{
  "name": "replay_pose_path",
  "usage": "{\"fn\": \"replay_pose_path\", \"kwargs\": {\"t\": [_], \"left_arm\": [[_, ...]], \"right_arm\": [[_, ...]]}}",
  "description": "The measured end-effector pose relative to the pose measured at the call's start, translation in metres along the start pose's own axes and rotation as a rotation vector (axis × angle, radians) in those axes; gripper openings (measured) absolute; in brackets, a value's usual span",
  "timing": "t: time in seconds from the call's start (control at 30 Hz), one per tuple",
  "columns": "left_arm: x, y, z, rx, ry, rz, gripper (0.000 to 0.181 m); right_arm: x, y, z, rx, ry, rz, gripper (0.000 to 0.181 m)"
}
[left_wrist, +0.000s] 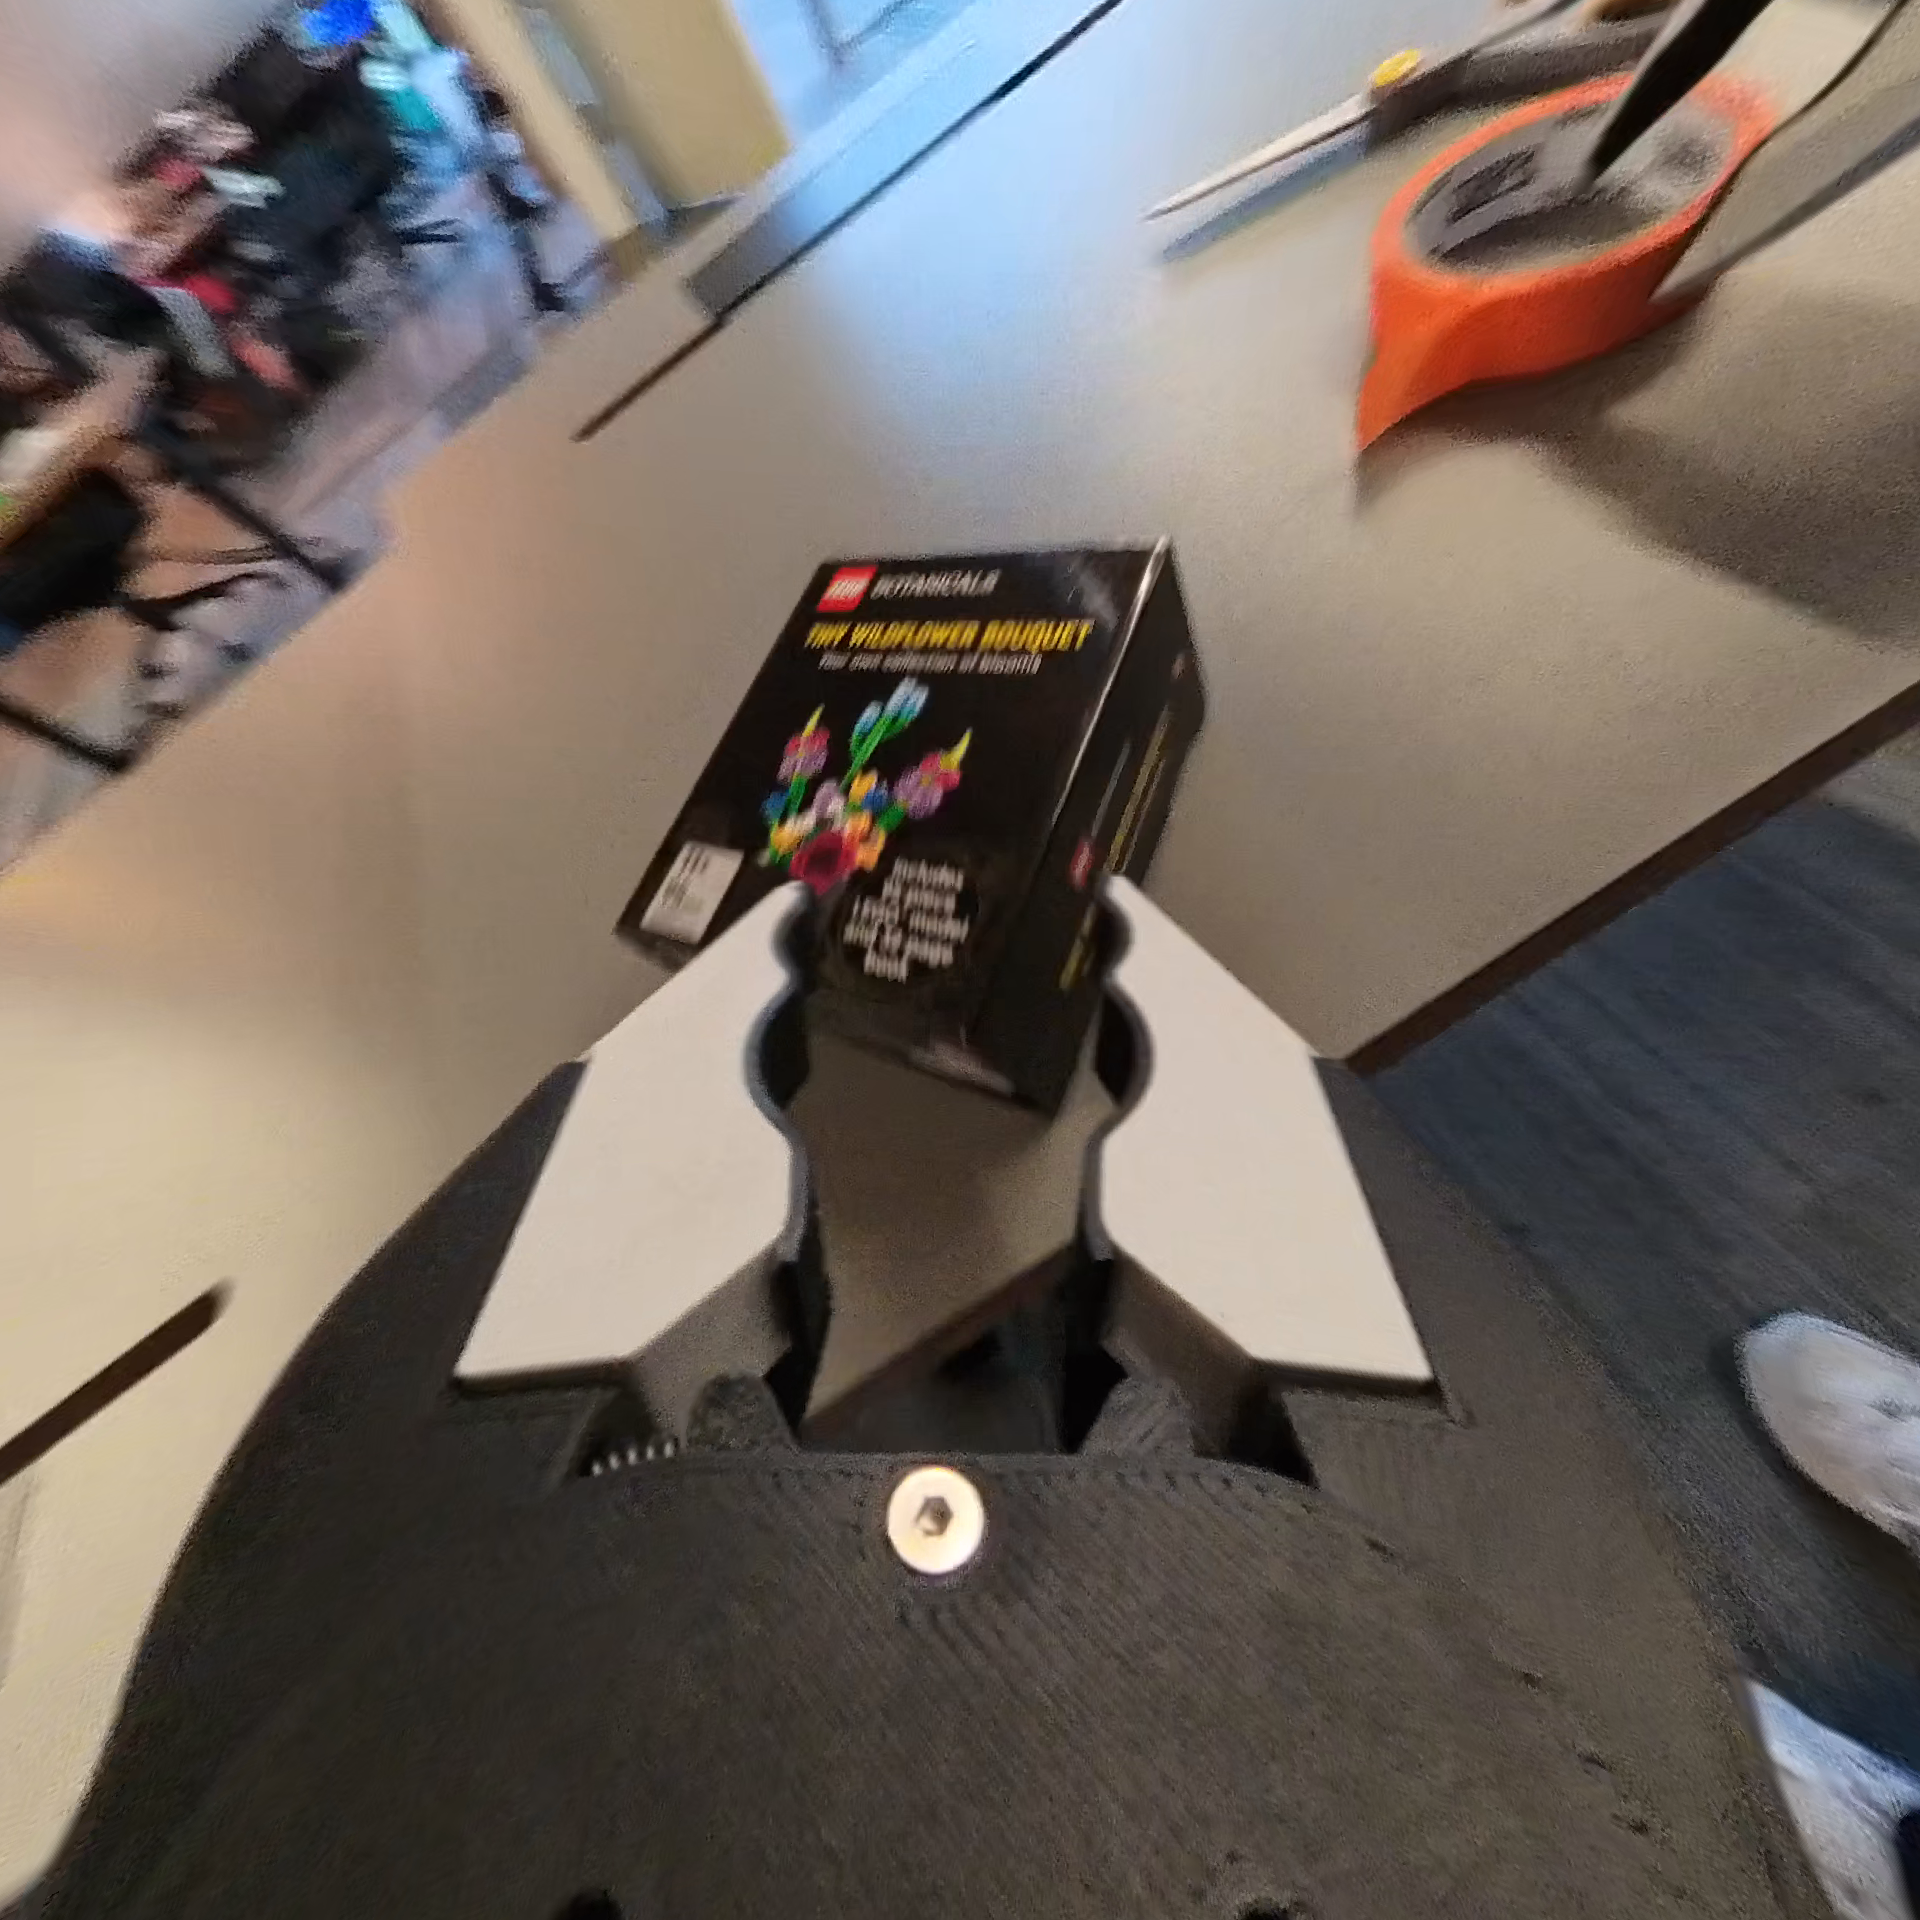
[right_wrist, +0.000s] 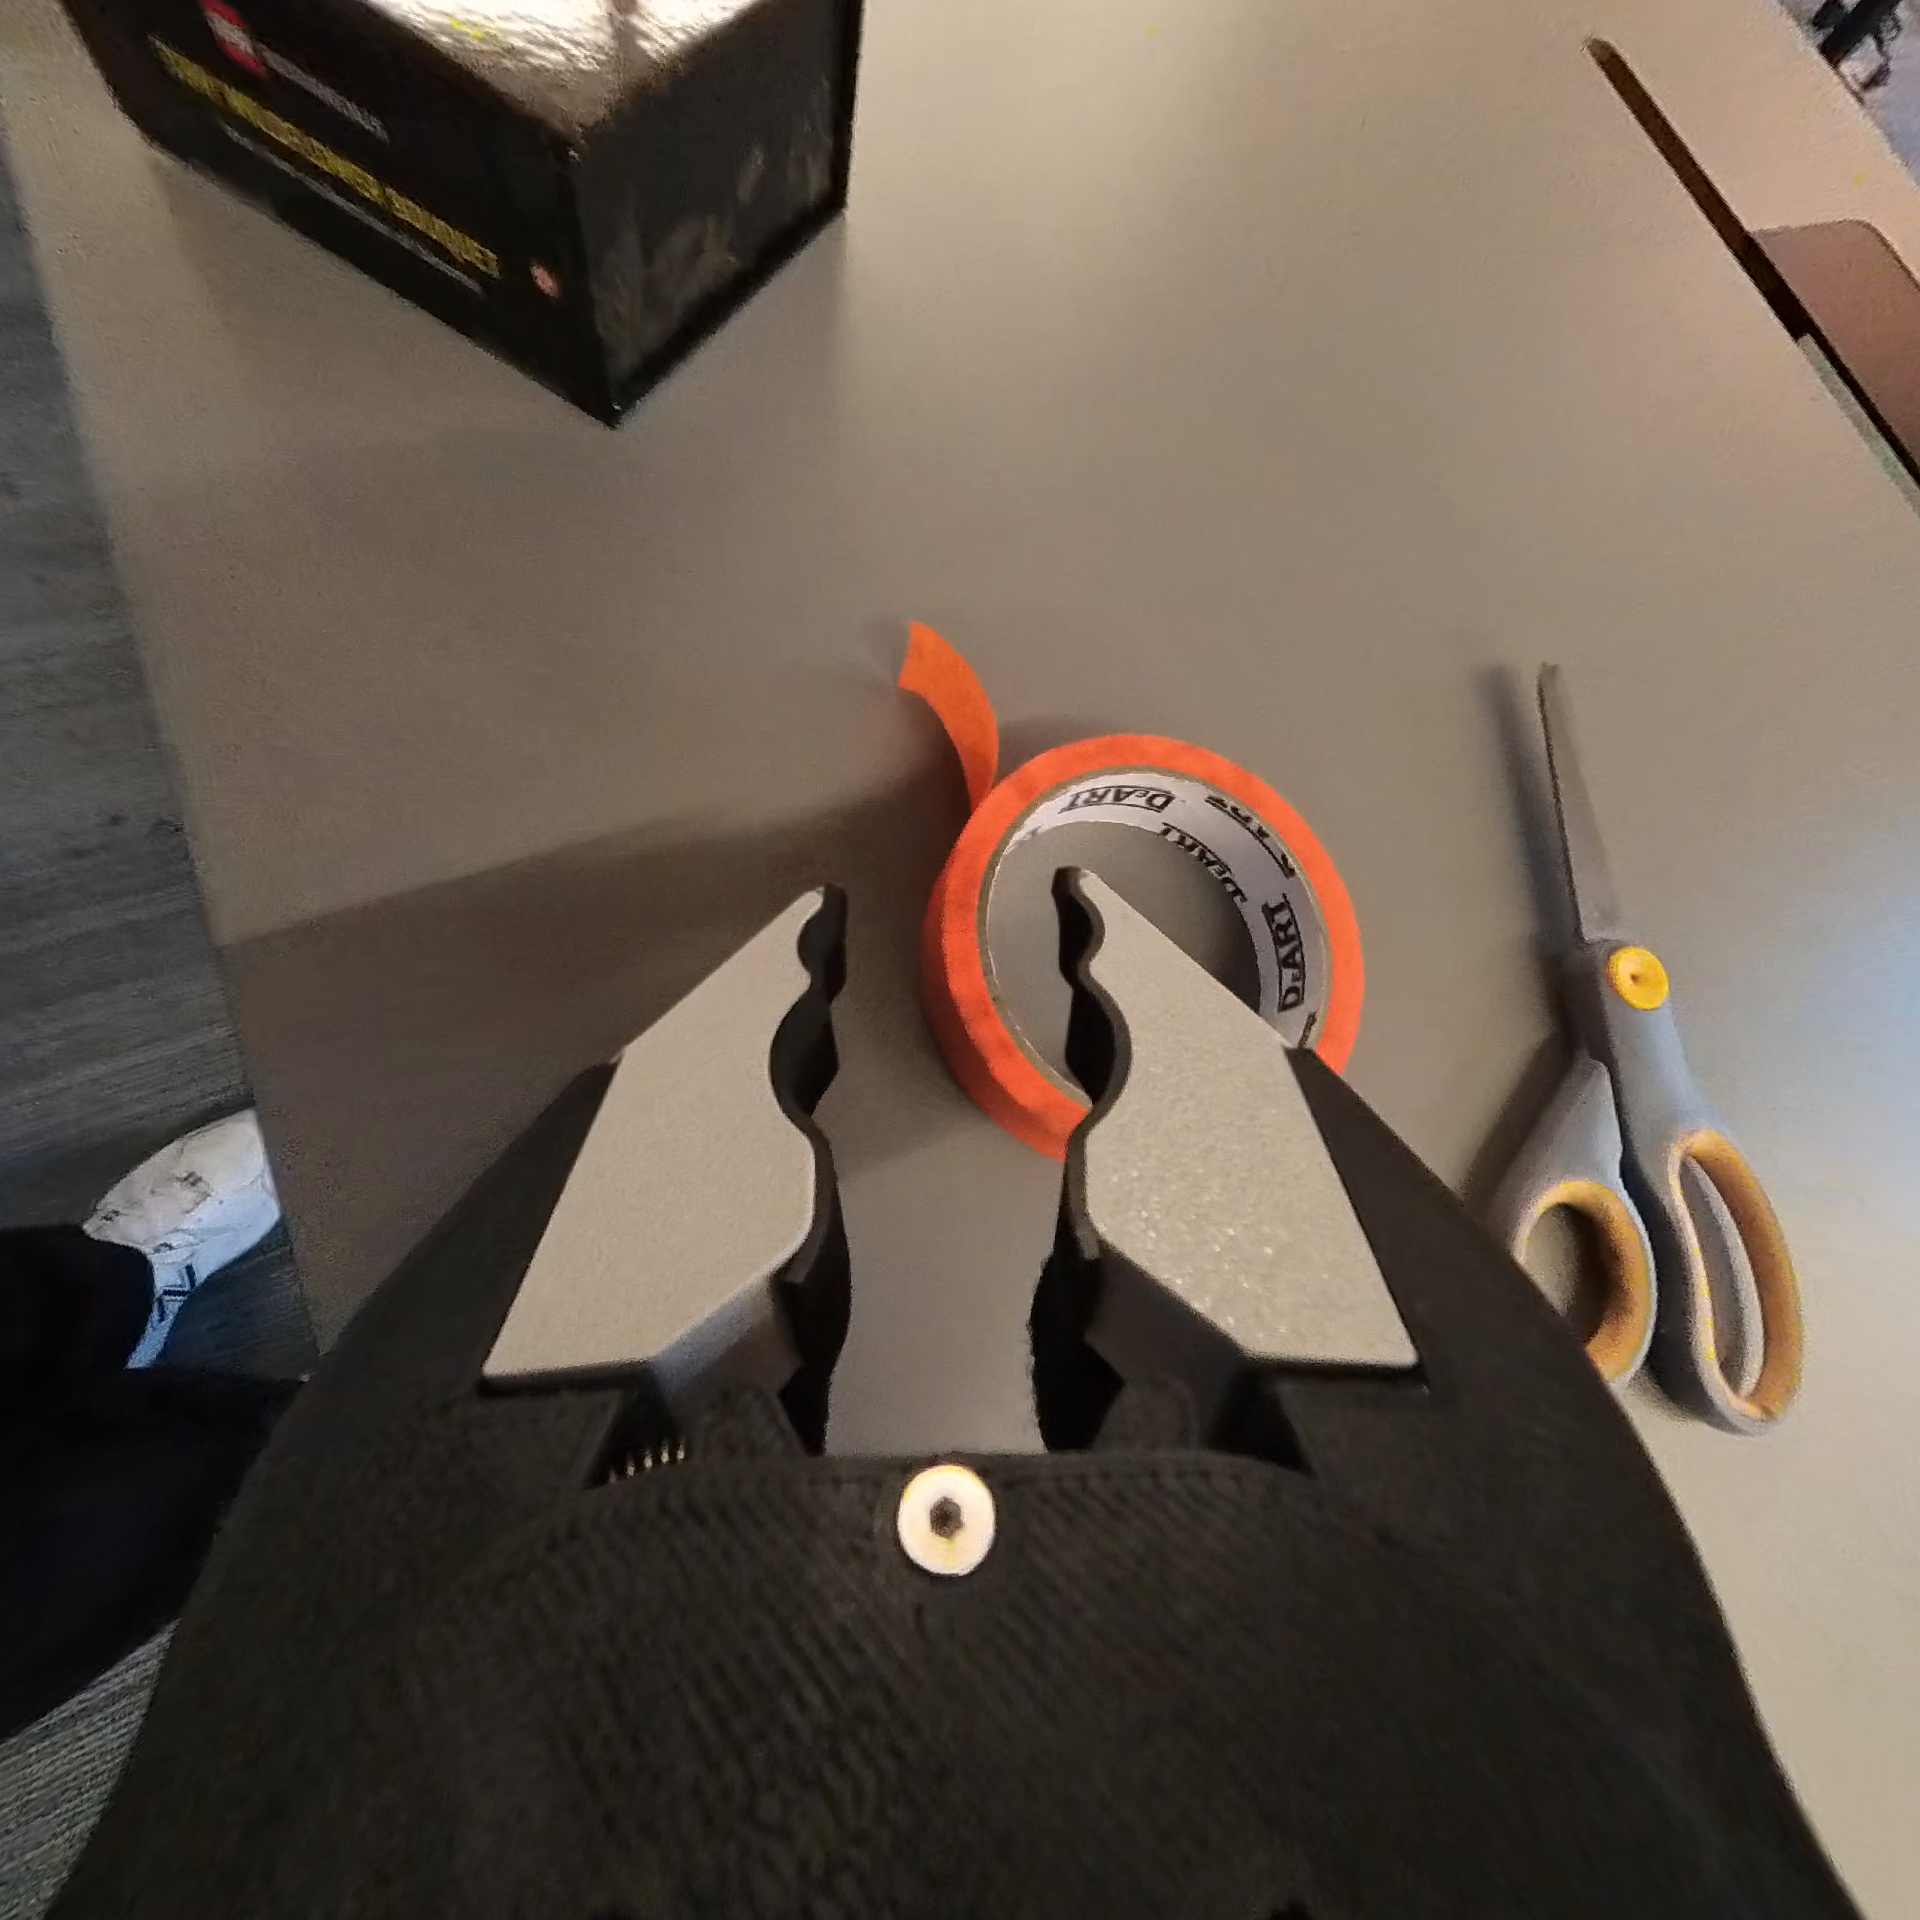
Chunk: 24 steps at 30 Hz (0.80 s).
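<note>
Tape (right_wrist: 1143, 935), one orange roll, lies flat on your table (right_wrist: 1143, 468), and your right gripper (right_wrist: 951, 904) straddles its near left wall: one finger sits inside the ring, the other outside, fingers apart with a clear gap and not squeezing the wall. A loose tail of tape curls up from the roll's far left side. Just right of the roll lies one pair of scissors (right_wrist: 1621, 1091), grey with yellow-lined handles, blades closed and pointing away from you. Farther off to the left stands one black box (right_wrist: 499, 177) with a flower picture on it. Your left gripper (left_wrist: 951, 914) has its fingers apart around the near lower corner of that box (left_wrist: 935, 790); the view is blurred, so you cannot tell whether the pads touch it. Beyond the box, the same roll (left_wrist: 1538, 270) and scissors (left_wrist: 1351, 114) show at the far right of the table (left_wrist: 520, 831). One white shoe (right_wrist: 197, 1195) shows on the floor beside the table.
</note>
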<state>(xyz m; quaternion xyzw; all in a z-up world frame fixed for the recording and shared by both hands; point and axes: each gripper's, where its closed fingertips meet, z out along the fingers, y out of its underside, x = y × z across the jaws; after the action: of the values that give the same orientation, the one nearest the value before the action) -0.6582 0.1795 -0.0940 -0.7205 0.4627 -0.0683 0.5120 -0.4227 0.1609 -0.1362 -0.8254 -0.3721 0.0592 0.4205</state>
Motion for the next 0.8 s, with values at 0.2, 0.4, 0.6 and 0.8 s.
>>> {"fn": "replay_pose_path", "kwargs": {"t": [0.2,0.4,0.6,0.8], "left_arm": [[0.001,-0.026,0.033,-0.061,0.491,-0.190,0.055],[-0.002,0.005,0.056,-0.276,0.321,0.072,0.086],[-0.001,0.008,0.061,-0.225,0.272,0.130,0.082],[0.016,0.001,0.058,-0.147,0.360,0.185,0.082]], "right_arm": [[-0.030,-0.035,0.000,0.125,-0.085,0.082,0.034],[-0.018,-0.021,0.001,0.093,-0.054,0.128,0.034],[0.005,-0.002,-0.006,0.077,-0.038,0.201,0.043],[0.002,0.017,0.012,-0.028,-0.043,0.161,0.043]]}}
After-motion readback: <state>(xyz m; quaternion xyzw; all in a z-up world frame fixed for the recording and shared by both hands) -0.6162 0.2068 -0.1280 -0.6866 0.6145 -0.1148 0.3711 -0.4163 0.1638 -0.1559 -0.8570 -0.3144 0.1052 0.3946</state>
